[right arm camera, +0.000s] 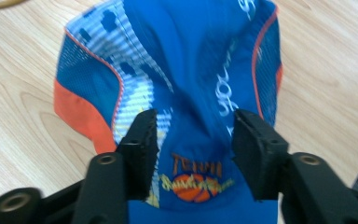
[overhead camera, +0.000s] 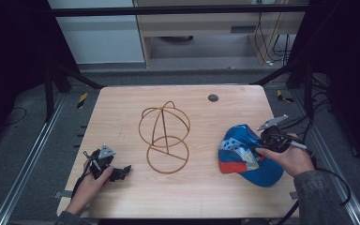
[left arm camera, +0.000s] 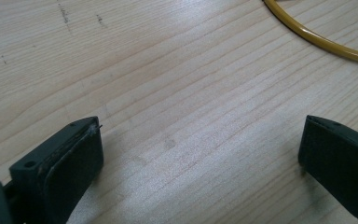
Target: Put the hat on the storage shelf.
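Note:
A blue cap [overhead camera: 243,152] with orange trim and a light patterned panel lies on the right half of the wooden table [overhead camera: 122,112]. My right gripper [overhead camera: 266,140] is at the cap's right edge. In the right gripper view its jaws stand partly apart over the cap [right arm camera: 200,56], the gripper [right arm camera: 193,123] open with blue fabric and an orange logo showing in the gap. A brown wire hat frame [overhead camera: 165,136] stands at the table's middle. My left gripper [overhead camera: 122,171] rests low at the front left, open [left arm camera: 200,149] over bare wood, with the frame's wire [left arm camera: 317,39] ahead of it.
A small dark round hole [overhead camera: 213,98] sits near the table's far edge. Metal rails run along both sides of the table, and cables hang at the right. Bare wood lies between the frame and the left gripper.

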